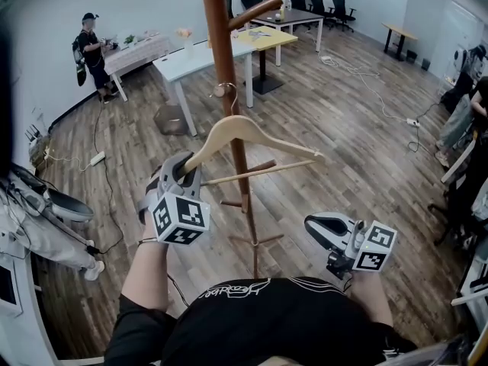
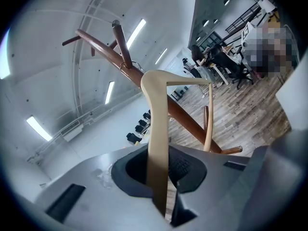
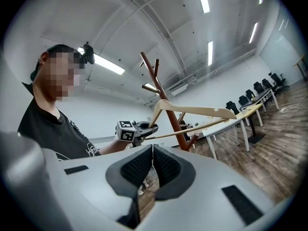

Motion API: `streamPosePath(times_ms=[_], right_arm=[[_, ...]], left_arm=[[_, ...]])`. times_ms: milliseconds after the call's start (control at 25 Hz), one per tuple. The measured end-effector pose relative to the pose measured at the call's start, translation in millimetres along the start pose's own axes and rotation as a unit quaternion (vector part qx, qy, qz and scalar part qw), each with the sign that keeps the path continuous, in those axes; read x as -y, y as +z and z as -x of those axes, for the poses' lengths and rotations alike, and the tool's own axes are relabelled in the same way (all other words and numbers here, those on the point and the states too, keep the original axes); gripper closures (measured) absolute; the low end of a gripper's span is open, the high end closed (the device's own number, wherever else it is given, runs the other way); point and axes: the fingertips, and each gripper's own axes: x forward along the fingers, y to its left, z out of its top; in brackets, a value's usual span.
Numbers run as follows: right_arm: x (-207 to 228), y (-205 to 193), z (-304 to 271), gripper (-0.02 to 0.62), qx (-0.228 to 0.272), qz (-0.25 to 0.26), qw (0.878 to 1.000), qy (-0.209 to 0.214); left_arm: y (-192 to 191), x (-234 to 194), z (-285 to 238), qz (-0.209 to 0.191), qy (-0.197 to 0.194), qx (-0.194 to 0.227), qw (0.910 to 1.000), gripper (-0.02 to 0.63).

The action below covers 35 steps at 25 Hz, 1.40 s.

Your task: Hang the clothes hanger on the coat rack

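A pale wooden hanger point(image 1: 252, 139) with a crossbar is tilted in front of the brown coat rack point(image 1: 221, 44). Its metal hook point(image 1: 226, 90) lies against the pole, and I cannot tell whether it rests on a peg. My left gripper point(image 1: 183, 168) is shut on the hanger's left arm end, and in the left gripper view that arm point(image 2: 159, 162) runs up between the jaws toward the rack point(image 2: 139, 78). My right gripper point(image 1: 316, 227) hangs low at the right, shut and empty, apart from the hanger. The right gripper view shows its pads point(image 3: 153, 165) together, and beyond them the hanger point(image 3: 192, 110) and the left gripper point(image 3: 137, 130).
White tables point(image 1: 194, 59) and a yellow table point(image 1: 267, 38) stand behind the rack, with black office chairs further back. A person point(image 1: 93, 52) stands at the far left wall. Cables point(image 1: 366, 82) cross the wood floor. Clothing point(image 1: 34, 219) hangs at the left edge.
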Motion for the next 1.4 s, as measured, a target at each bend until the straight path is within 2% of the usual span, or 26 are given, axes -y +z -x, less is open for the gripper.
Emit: streamPosePath(times_ms=[240, 400, 480, 600, 760, 840, 920, 1000, 1080, 1160, 1280, 1320, 1400], right_arm=[[-7.2, -2.3, 12.9, 0.555, 0.006, 0.000, 1.000, -0.021], [-16.2, -5.8, 22.8, 0.555, 0.004, 0.002, 0.999, -0.042], [-18.2, -7.0, 25.4, 0.555, 0.005, -0.002, 0.999, -0.052], [-25.9, -8.5, 22.5, 0.555, 0.018, -0.024, 0.998, -0.054], [-39.9, -15.2, 12.1, 0.555, 0.010, -0.021, 0.997, -0.069], [-48.4, -18.6, 4.3, 0.555, 0.004, -0.019, 0.997, -0.072], [-59.2, -21.7, -5.9, 0.555, 0.002, -0.019, 0.997, -0.069], [-72.1, -25.8, -17.7, 0.555, -0.002, -0.014, 0.998, -0.067], [-87.4, -30.6, -30.6, 0.555, -0.004, -0.012, 0.998, -0.063], [-105.4, -35.5, -42.4, 0.555, -0.004, -0.012, 0.998, -0.056], [-135.0, -42.9, -55.7, 0.555, -0.007, -0.005, 0.999, -0.048], [-144.8, -45.2, -58.7, 0.555, -0.007, -0.002, 0.999, -0.047], [-164.1, -50.3, -62.9, 0.555, -0.006, 0.000, 0.999, -0.048]], left_arm=[[-1.7, 3.2, -4.0, -0.013, -0.010, 0.012, 0.9998, 0.546], [-0.9, 5.3, -4.4, -0.013, -0.022, 0.041, 0.9988, 0.425], [0.6, -2.8, -2.7, -0.014, -0.004, 0.058, 0.9982, 0.357], [-1.2, -19.4, 10.5, -0.005, 0.029, 0.073, 0.9969, 0.321], [-1.8, -24.4, 45.4, 0.033, 0.020, 0.098, 0.9944, 0.305], [2.1, -20.4, 67.4, 0.070, -0.003, 0.120, 0.9903, 0.305], [7.4, -10.5, 89.4, 0.117, -0.043, 0.146, 0.9813, 0.305], [8.0, 4.4, 111.4, 0.172, -0.091, 0.174, 0.9655, 0.305], [7.9, 20.1, 134.5, 0.231, -0.142, 0.204, 0.9407, 0.307], [8.0, 36.3, 156.7, 0.295, -0.194, 0.228, 0.9073, 0.314], [2.9, 61.3, 186.0, 0.367, -0.265, 0.240, 0.8588, 0.387], [1.5, 71.1, 195.6, 0.392, -0.292, 0.239, 0.8393, 0.426], [-0.3, 92.0, 215.8, 0.448, -0.351, 0.231, 0.7893, 0.490]])
